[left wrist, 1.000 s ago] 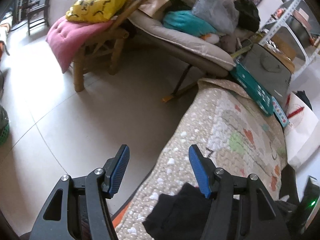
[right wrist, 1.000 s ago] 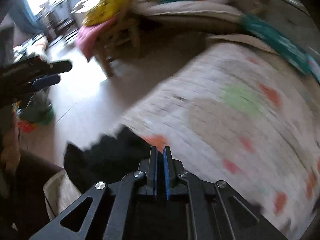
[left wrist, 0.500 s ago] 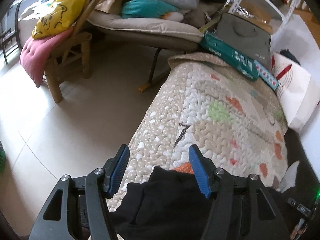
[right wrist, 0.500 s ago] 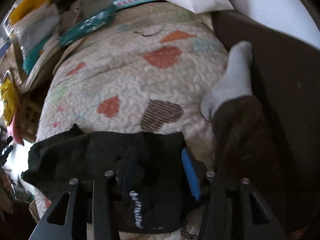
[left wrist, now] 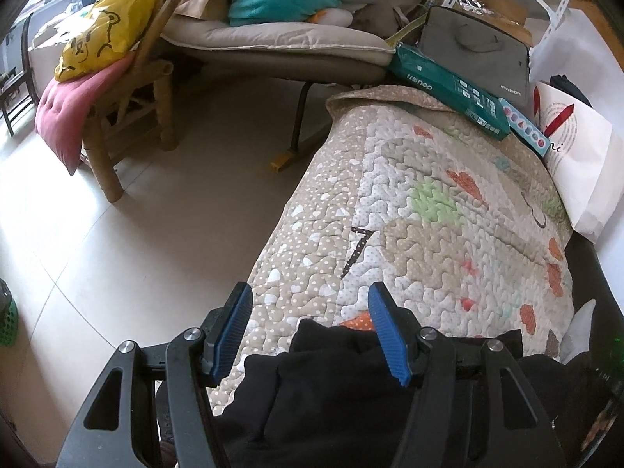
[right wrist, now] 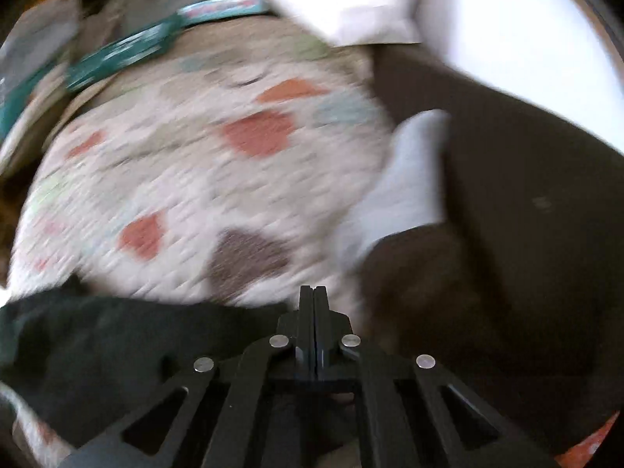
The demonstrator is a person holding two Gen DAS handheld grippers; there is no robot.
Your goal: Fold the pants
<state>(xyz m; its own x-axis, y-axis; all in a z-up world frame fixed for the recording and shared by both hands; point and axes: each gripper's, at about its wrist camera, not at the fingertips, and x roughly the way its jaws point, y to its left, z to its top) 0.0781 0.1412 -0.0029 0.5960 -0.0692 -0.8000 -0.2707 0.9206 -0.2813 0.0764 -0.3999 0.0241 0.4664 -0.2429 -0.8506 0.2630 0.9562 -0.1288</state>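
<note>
Black, soft pants (left wrist: 331,382) lie crumpled at the quilt's (left wrist: 421,210) near edge. Left gripper (left wrist: 308,327) is spread above them; right gripper (right wrist: 313,300) is pressed together.

Black pants (left wrist: 335,397) lie bunched and rumpled at the near end of a heart-patterned quilt (left wrist: 429,210), their upper edge humped into soft folds. In the blurred right wrist view the dark fabric (right wrist: 128,343) spreads across the near left, flattened against the bedding.
</note>
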